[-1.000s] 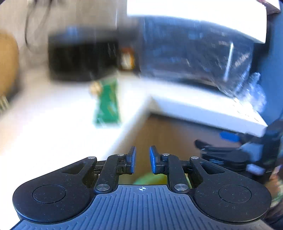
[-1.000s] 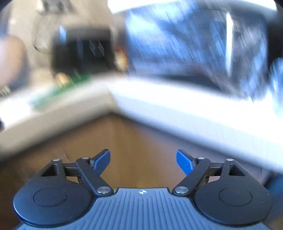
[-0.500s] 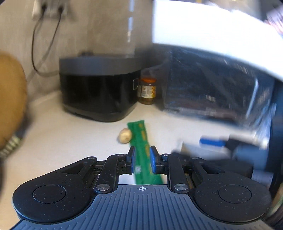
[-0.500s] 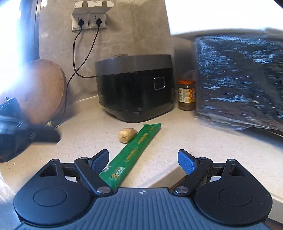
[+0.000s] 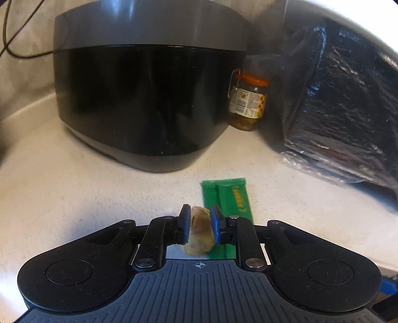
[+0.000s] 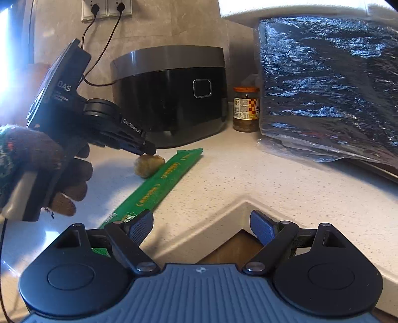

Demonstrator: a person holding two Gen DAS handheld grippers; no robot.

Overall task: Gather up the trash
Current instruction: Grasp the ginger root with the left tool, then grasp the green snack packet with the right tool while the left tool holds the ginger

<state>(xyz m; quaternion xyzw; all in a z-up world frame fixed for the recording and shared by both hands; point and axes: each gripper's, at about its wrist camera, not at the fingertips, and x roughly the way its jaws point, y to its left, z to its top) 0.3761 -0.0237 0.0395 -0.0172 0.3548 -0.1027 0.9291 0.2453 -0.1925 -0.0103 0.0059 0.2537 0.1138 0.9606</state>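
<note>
Ginger lump [image 5: 199, 232] sits btwn my left gripper [image 5: 199, 227] fingers, pads touching it; right gripper [image 6: 201, 227] fingers spread wide over counter [image 6: 248, 174].

Left claw [image 6: 146, 152] on ginger piece [image 6: 148, 165]

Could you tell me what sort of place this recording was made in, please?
Most likely a home kitchen: a pale speckled countertop carries a black rice cooker plugged into wall sockets, with a jar of preserved food beside it.
</note>
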